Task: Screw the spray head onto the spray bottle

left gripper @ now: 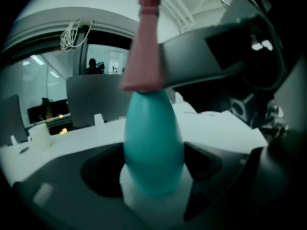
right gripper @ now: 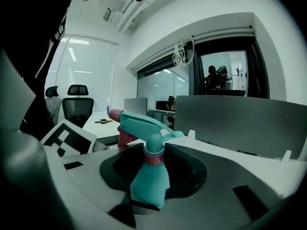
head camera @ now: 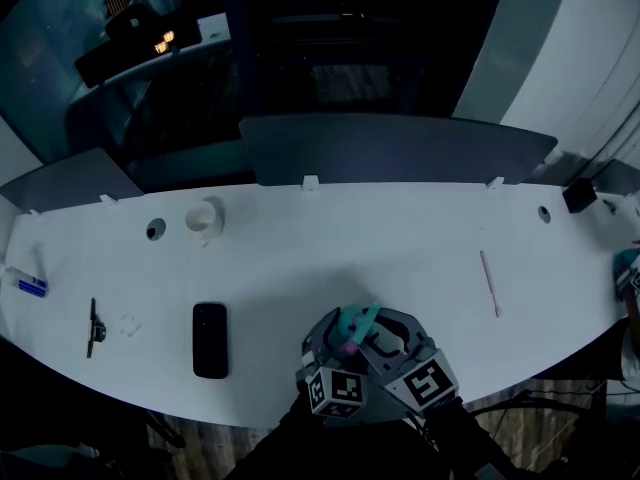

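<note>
Left claw (left gripper: 153, 169) and right claw (right gripper: 151, 176), both clamped on the teal spray bottle (left gripper: 153, 143).
The left claw's jaws stood wide, pressing the bottle's fat lower body. The right claw's jaws sat narrower, on the tapering neck just under the pink collar (right gripper: 154, 158). The spray head (right gripper: 144, 126) sat on that neck, its nozzle toward 10 o'clock in the right gripper view. In the head view the bottle was at the white table's (head camera: 400, 238) 6 o'clock edge.

Dim office: curved white desk (head camera: 400, 238), grey divider panels (head camera: 400, 148), glass partitions (right gripper: 163, 87), black chair (right gripper: 76, 104), perhaps wood flooring (head camera: 195, 436).
</note>
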Motion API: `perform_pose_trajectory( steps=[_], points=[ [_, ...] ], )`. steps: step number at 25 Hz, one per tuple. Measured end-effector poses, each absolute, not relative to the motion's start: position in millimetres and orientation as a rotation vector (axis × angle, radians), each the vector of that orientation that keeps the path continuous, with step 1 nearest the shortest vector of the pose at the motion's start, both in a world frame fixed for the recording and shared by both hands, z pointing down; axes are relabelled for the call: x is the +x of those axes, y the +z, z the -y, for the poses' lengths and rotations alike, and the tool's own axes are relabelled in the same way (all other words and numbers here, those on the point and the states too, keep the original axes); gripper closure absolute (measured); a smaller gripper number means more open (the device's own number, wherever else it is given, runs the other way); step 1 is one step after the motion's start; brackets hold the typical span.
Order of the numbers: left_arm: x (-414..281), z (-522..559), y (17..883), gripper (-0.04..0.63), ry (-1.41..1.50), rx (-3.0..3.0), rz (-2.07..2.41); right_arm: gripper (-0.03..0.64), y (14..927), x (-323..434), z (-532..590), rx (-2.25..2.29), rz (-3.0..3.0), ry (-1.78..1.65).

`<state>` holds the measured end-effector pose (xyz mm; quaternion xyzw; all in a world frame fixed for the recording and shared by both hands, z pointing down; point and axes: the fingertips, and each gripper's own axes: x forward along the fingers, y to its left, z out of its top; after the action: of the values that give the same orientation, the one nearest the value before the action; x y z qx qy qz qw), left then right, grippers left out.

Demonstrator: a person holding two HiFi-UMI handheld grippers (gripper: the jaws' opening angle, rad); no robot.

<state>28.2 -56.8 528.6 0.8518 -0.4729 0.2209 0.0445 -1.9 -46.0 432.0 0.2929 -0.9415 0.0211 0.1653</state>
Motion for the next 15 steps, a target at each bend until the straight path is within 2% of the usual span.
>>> perform_pose_trajectory(
  steps=[4, 9, 13, 14, 15],
  points=[
    [27.4, 51.8, 531.0, 0.195, 0.674, 2.655, 1.377, 0.48, 432.1, -1.3, 43.8, 0.819, 2.671, 0.062],
    [21.4, 45.7, 509.5, 0.173, 0.373, 2.833, 0.773, 0.48, 431.1, -1.9, 44.4, 0.783, 2.685, 0.061],
    [36.1, 43.2, 509.8, 0.175, 0.467, 2.938, 0.345, 0.48, 430.8, -2.9, 45.9, 0.766, 2.683, 0.075],
    [37.2, 45.3, 510.8, 0.182, 0.489, 2.95, 0.328, 0.48, 430.8, -3.4, 46.4, 0.768, 2.682, 0.075],
    [37.8, 47.5, 510.9, 0.216, 0.498, 2.956, 0.34, 0.48, 430.8, -3.2, 46.9, 0.774, 2.684, 0.077]
  ],
)
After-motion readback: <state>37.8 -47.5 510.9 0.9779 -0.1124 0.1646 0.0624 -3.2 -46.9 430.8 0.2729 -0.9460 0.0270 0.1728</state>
